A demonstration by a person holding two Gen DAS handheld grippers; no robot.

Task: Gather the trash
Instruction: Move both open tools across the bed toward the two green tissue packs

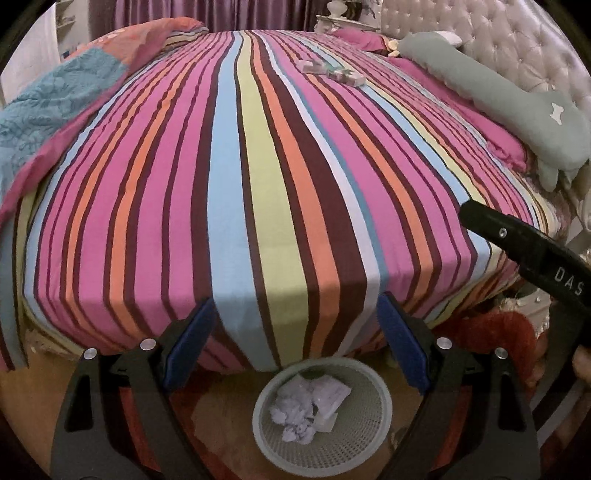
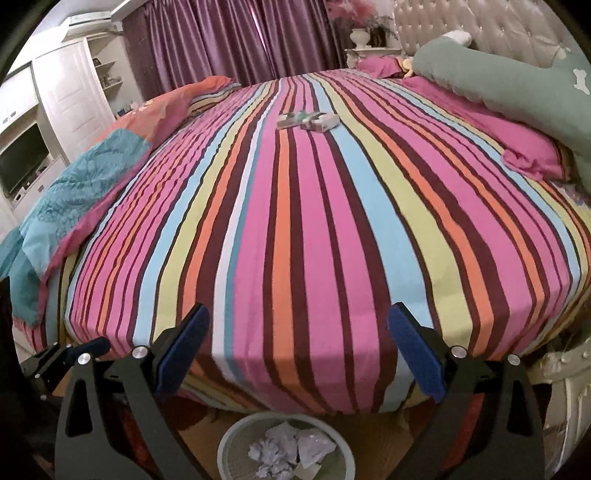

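A pale round mesh waste basket (image 1: 373,435) stands on the floor at the foot of the bed, with crumpled white paper (image 1: 295,410) inside; the right wrist view shows the same basket (image 2: 231,439) and paper (image 2: 280,454) at its bottom edge. Small packets (image 1: 334,72) lie far up on the striped bedspread, also seen as packets (image 2: 308,120). My left gripper (image 1: 295,332) is open and empty above the basket, over the bed's edge. My right gripper (image 2: 297,339) is open and empty too. Its black body (image 1: 524,251) shows at the right of the left wrist view.
The striped bed (image 2: 314,240) fills both views. A folded blue and orange quilt (image 2: 92,177) lies on its left side, a green pillow (image 2: 509,88) and pink pillow (image 2: 532,155) at the tufted headboard (image 2: 480,33). White cabinets with a television (image 2: 22,162) stand left, purple curtains (image 2: 229,37) behind.
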